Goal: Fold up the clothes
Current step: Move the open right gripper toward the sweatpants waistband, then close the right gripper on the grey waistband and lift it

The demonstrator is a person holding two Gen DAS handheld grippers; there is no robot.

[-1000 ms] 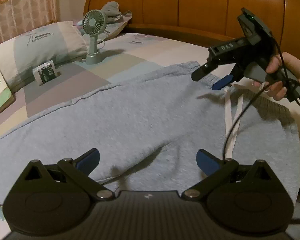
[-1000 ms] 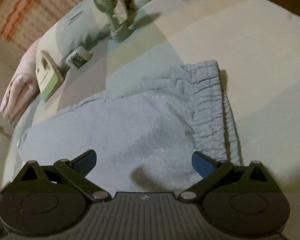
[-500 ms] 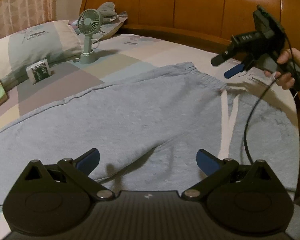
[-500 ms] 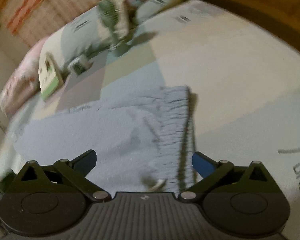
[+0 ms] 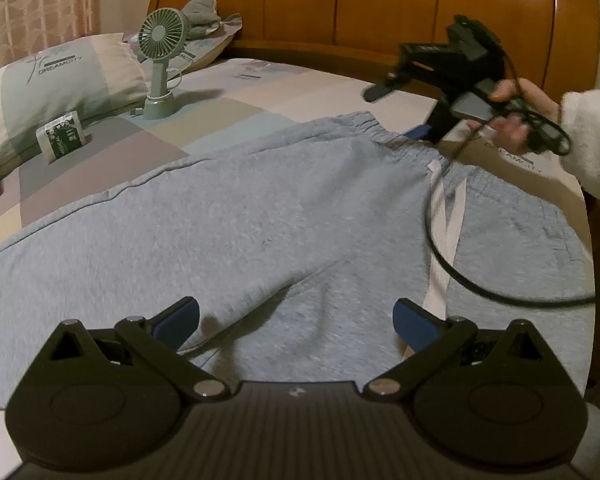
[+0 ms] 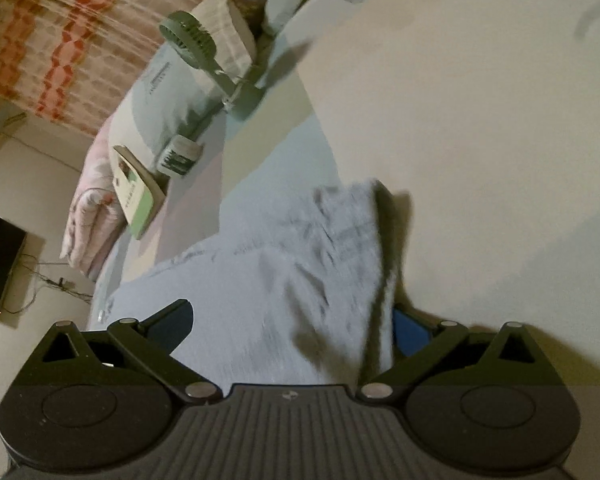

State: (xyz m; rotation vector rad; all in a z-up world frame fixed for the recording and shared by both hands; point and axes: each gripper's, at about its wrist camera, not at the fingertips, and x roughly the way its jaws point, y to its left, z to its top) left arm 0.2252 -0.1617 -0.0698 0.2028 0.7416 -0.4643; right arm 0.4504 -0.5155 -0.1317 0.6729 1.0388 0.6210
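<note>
Basically nothing folded yet: grey sweatpants [image 5: 260,216] lie spread flat across the bed [image 5: 260,92], waistband [image 5: 376,132] toward the headboard-side edge, legs running off toward the left edge. White drawstring [image 5: 444,216] trails loose over the front. Fabric looks soft, thick, few wrinkles; crotch area bunched a bit near the L cam.

L gripper [image 5: 296,320] hovers over the crotch/upper-leg area, jaws wide apart, holding nothing. R gripper [image 6: 290,326] is at the waistband corner [image 6: 352,216], jaws spread w/ the elastic edge between them; not clamped yet as far as I can tell, view is blurred.

Left to do, prob.: pinch waistband, fold leg over leg, then fold lengthwise.
</note>
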